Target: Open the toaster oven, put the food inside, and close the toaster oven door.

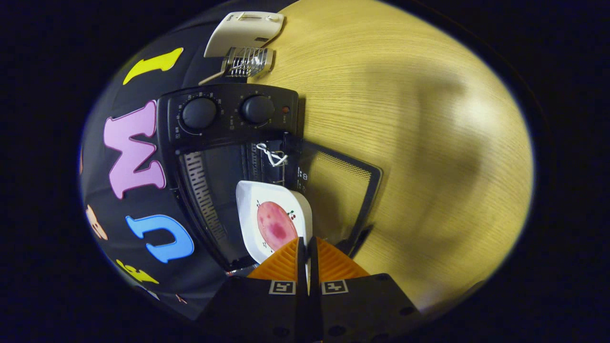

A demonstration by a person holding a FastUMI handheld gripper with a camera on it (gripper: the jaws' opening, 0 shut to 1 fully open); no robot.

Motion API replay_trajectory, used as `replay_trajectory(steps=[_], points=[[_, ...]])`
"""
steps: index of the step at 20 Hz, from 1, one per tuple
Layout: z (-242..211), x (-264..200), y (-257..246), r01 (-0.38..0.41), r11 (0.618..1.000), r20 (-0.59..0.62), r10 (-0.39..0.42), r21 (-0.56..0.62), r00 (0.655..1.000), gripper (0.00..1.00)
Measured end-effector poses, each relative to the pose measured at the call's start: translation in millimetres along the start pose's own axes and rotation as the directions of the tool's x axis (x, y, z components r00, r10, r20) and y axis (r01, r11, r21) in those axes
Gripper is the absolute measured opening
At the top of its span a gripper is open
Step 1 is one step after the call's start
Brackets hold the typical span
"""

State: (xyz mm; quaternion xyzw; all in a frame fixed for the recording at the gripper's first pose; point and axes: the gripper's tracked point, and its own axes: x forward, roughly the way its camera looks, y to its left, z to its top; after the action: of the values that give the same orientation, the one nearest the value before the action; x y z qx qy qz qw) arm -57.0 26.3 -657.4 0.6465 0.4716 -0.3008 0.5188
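One plate bearing one food slice, clamped in the jaws, enters the two-knobbed toaster oven.

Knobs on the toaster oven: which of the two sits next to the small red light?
The knob on the wooden-table side; the red light lies just beside it. The other knob is nearer the booth wall. The gripper is shut on the plate.
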Motion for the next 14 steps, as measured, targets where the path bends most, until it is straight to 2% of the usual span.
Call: replay_trajectory(steps=[6, 11, 14], points=[[-1, 38, 46, -0.034, 0.995, 0.105, 0.024, 0.093, 0.994, 0.05], [-6, 69, 73, 0.003, 0.995, 0.121, -0.015, 0.099, 0.993, 0.05], [-11, 81, 86, -0.016, 0.989, 0.111, 0.0, 0.147, 0.994, 0.05]])
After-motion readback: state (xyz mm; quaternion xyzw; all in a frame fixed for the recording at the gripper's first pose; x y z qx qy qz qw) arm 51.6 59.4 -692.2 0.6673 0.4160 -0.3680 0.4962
